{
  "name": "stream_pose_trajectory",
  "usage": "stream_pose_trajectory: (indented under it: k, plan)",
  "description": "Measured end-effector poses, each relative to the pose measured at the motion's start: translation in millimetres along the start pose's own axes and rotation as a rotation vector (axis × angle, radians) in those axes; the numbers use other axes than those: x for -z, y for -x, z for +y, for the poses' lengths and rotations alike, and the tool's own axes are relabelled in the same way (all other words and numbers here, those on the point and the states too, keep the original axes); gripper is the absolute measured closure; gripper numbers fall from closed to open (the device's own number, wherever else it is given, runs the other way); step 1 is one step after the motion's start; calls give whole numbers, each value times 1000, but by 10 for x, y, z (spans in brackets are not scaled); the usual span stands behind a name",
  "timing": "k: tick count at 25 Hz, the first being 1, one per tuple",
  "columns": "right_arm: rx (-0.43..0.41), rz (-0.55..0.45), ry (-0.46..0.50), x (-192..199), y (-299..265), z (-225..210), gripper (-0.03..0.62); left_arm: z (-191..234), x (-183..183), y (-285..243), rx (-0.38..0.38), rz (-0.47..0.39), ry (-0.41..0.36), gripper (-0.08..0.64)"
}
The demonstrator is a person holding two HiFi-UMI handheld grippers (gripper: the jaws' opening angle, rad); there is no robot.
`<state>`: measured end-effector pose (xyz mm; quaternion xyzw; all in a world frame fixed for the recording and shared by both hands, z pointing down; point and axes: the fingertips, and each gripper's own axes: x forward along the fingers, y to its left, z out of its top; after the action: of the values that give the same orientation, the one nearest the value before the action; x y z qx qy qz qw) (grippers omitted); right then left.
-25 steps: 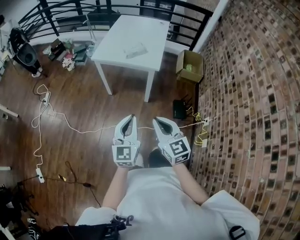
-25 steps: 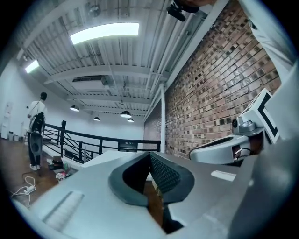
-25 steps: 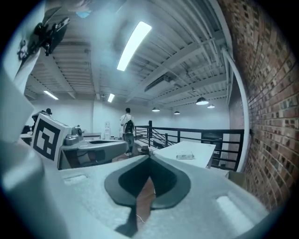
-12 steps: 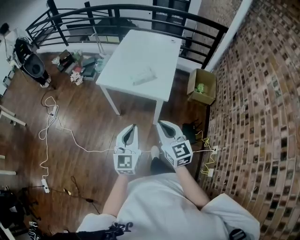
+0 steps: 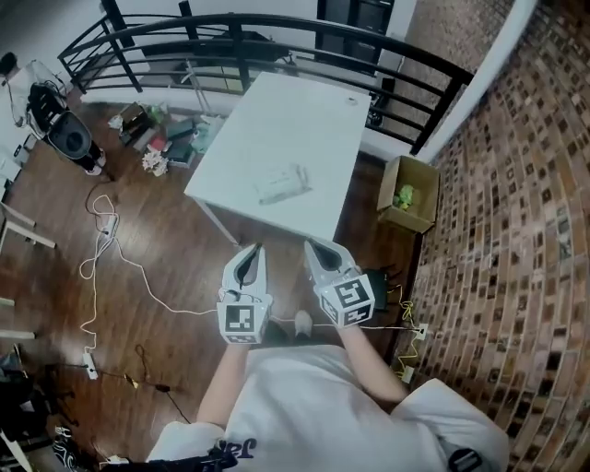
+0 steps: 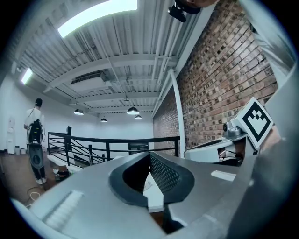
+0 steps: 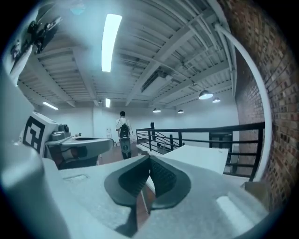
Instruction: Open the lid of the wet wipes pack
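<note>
The wet wipes pack (image 5: 281, 184) lies flat on the white table (image 5: 323, 120), towards its near edge, in the head view. Its lid cannot be made out at this distance. My left gripper (image 5: 256, 247) and right gripper (image 5: 311, 244) are held side by side over the wooden floor, just short of the table's near edge. Both point at the table. Each is shut with nothing between its jaws, as the left gripper view (image 6: 149, 156) and the right gripper view (image 7: 149, 158) show. The table top (image 7: 201, 156) stretches ahead of the right jaws.
A black railing (image 5: 277, 28) runs behind the table. A brick wall (image 5: 516, 230) closes the right side, with a cardboard box (image 5: 408, 192) at its foot. Cables (image 5: 111, 249) trail over the floor at left, near clutter (image 5: 161, 138). A person (image 7: 123, 126) stands far off.
Both grippers have been carried forward, and the table with the pack on it now lies much nearer to them in the head view. The jaws of both have stayed shut.
</note>
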<state>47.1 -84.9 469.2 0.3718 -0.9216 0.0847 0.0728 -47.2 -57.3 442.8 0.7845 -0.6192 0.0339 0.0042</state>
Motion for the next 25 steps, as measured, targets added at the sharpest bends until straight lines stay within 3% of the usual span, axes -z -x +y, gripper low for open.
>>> stream_pose_trajectory:
  k: [6, 15, 18, 25]
  plan:
    - [-25, 49, -31, 43, -566, -63, 601, 356, 171, -463, 25, 54, 18, 543]
    - [53, 94, -50, -113, -1508, -550, 601, 1005, 129, -1575, 135, 20, 26, 543]
    - [82, 120, -98, -45, -1772, -619, 600, 1206, 302, -1772, 169, 68, 84, 543]
    - [135, 198, -199, 332, -2018, -798, 601, 1400, 872, -2133, 222, 196, 111, 543]
